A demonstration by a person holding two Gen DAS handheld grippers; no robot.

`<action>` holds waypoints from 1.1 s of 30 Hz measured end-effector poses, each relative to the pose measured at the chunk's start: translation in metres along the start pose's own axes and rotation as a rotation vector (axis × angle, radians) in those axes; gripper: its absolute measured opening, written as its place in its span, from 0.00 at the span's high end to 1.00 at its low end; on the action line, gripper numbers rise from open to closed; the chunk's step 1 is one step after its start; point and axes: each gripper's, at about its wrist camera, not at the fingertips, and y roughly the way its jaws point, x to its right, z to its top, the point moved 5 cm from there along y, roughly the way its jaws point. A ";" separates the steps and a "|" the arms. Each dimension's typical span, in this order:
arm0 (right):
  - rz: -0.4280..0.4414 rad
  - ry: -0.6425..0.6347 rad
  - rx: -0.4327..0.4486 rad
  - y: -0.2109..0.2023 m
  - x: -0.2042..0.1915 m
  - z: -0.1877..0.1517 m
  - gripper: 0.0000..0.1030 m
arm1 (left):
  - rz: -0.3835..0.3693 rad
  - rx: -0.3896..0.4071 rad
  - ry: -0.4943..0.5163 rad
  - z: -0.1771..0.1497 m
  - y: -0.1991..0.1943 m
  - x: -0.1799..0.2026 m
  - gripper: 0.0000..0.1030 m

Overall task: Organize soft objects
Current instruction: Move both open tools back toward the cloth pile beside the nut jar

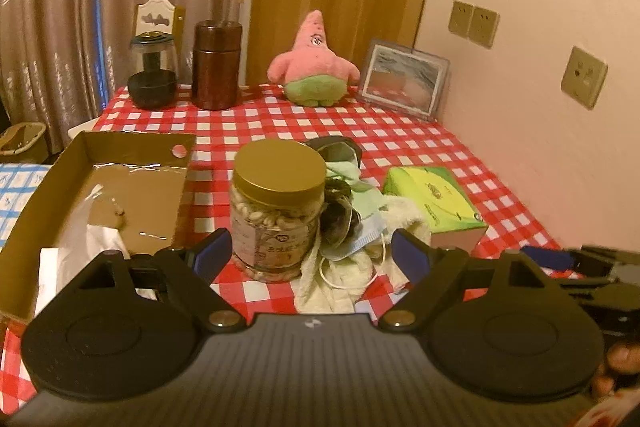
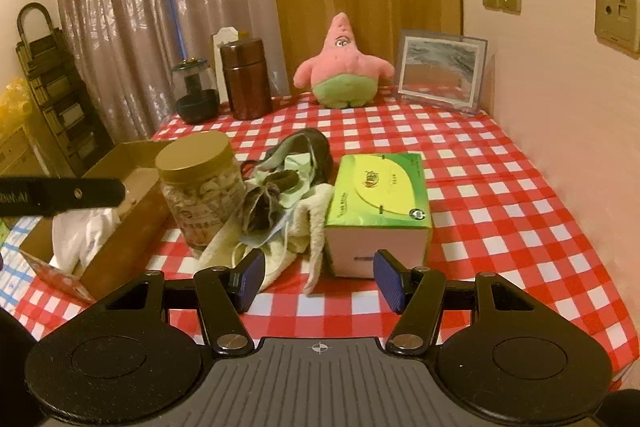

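Table (image 2: 500, 163) w/ red-white check cloth. Cardboard box (image 1: 132, 147) at left holds white cloth (image 1: 80, 239). Plastic jar (image 1: 276, 211), gold lid, full of pale nuts. Soft pile (image 2: 280, 211) — cream towel, blue mask, dark pouch — lies btwn jar & green tissue box (image 2: 380, 195). Left gripper (image 1: 310, 251) fingers spread, empty, pile & jar just ahead. Right gripper (image 2: 318, 277) fingers apart, empty, near towel edge.

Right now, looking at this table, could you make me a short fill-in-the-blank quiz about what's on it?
1. The clear plastic jar has a ____ lid.
2. The pink star-shaped plush toy wears ____ shorts.
3. The white cloth lies inside the brown ____ box.
4. The tablecloth is red and white ____.

Answers: gold; green; cardboard; checked
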 end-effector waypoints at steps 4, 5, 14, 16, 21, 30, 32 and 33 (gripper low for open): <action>-0.004 -0.004 -0.003 0.007 0.005 0.000 0.42 | 0.004 -0.014 0.029 -0.005 0.012 0.009 0.19; -0.006 -0.005 -0.006 0.008 0.006 0.000 0.42 | 0.006 -0.018 0.032 -0.006 0.015 0.010 0.19; -0.004 0.000 -0.027 0.028 0.016 -0.001 0.42 | -0.009 -0.038 0.055 -0.008 0.042 0.020 0.25; -0.005 -0.001 -0.035 0.033 0.018 -0.003 0.42 | -0.014 -0.044 0.060 -0.009 0.049 0.022 0.28; -0.013 -0.001 -0.046 0.043 0.024 -0.005 0.42 | -0.020 -0.057 0.084 -0.012 0.068 0.029 0.36; -0.023 -0.017 -0.038 0.060 0.036 0.004 0.42 | -0.023 -0.065 0.110 -0.015 0.104 0.042 0.47; -0.023 -0.010 -0.039 0.063 0.040 0.006 0.42 | -0.021 -0.066 0.112 -0.016 0.114 0.045 0.48; -0.024 -0.009 -0.038 0.065 0.042 0.007 0.42 | -0.018 -0.066 0.114 -0.016 0.118 0.046 0.49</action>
